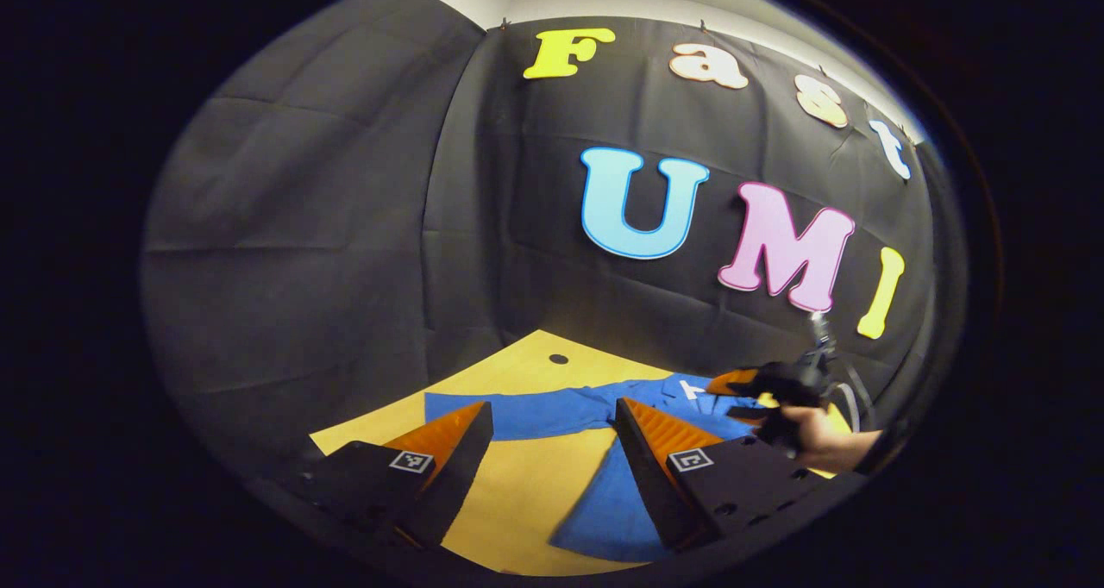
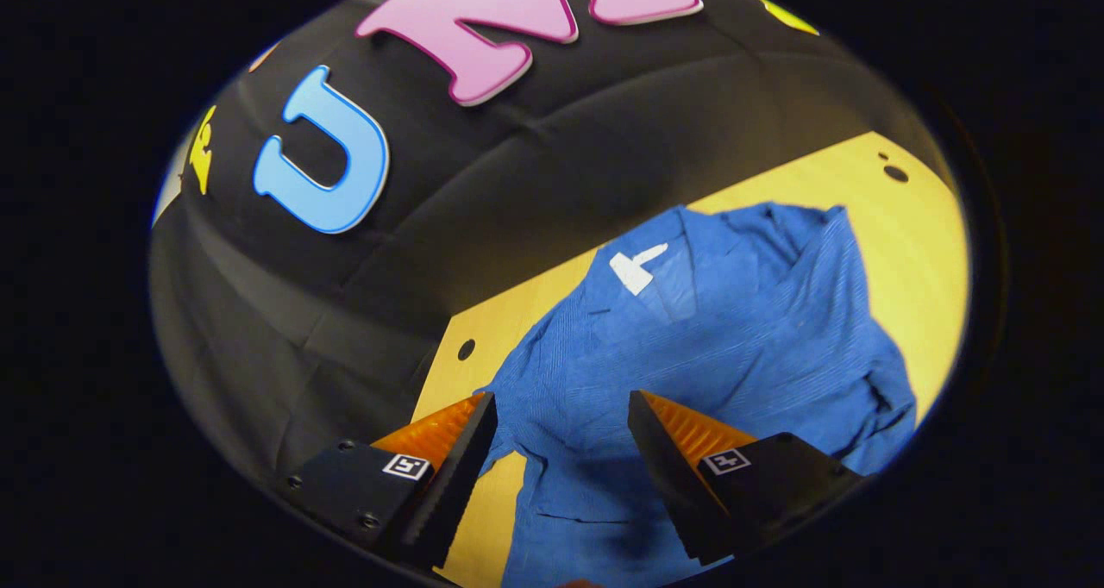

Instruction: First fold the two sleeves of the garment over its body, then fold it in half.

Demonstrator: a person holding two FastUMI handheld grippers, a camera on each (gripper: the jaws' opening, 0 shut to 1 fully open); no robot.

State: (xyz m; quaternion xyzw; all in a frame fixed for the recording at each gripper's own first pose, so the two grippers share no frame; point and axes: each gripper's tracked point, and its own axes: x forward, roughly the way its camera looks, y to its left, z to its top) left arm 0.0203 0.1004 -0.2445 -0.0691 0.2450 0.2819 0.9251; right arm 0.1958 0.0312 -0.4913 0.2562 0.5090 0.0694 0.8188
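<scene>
A blue garment point(image 2: 716, 347) with a white neck label point(image 2: 636, 267) lies on the yellow table point(image 2: 897, 226). In the right gripper view one sleeve lies folded across its body at the right side. My right gripper point(image 2: 561, 415) hovers open just above the cloth near its left shoulder. In the left gripper view the garment point(image 1: 535, 411) has one sleeve stretched out flat to the left. My left gripper point(image 1: 552, 420) stands open over that sleeve and the table point(image 1: 517, 484), nothing between its fingers. Farther right there, the right gripper point(image 1: 755, 394) and the hand holding it hang above the collar.
Black cloth walls close the table at the back and left. Small round holes point(image 1: 558, 359) point(image 2: 466, 349) mark the tabletop near its far edge. Bare yellow surface lies in front of the stretched sleeve.
</scene>
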